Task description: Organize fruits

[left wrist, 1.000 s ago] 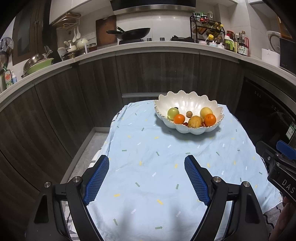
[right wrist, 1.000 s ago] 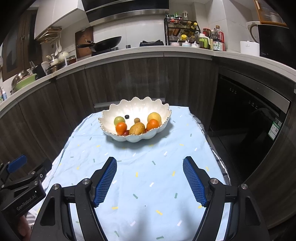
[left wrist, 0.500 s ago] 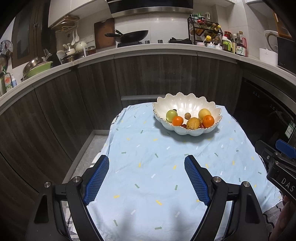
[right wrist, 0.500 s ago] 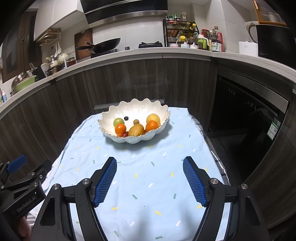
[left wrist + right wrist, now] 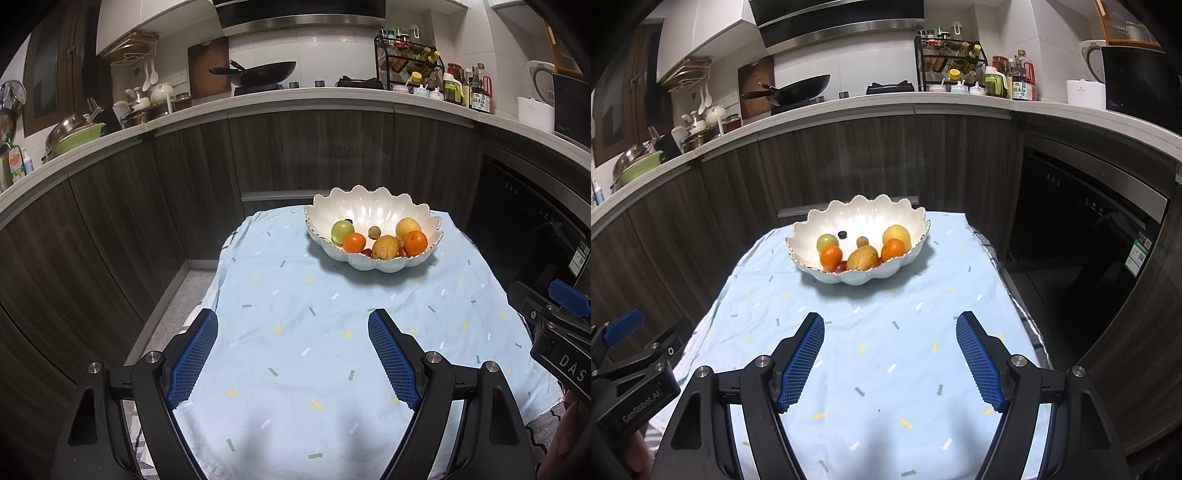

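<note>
A white scalloped bowl (image 5: 384,264) (image 5: 812,229) stands at the far end of the table. It holds a green fruit (image 5: 342,230), two oranges (image 5: 354,242) (image 5: 415,243), a yellow fruit (image 5: 408,227), a brownish pear-like fruit (image 5: 385,247), a small brown nut-like fruit (image 5: 374,232) and small red fruits (image 5: 841,266). My left gripper (image 5: 291,323) hangs open over the near cloth, nothing between its blue pads. My right gripper (image 5: 890,325) is likewise open and empty, well short of the bowl.
A light blue cloth (image 5: 332,332) with small coloured marks covers the table. Dark wood cabinets (image 5: 147,206) curve behind it under a white counter crowded with a wok (image 5: 258,70), pots and bottles. A dark appliance front (image 5: 1082,221) stands at the right. Each gripper shows at the other view's edge.
Both views have eased back slightly, so the bowl looks a little farther away. The jaws have kept the same spread.
</note>
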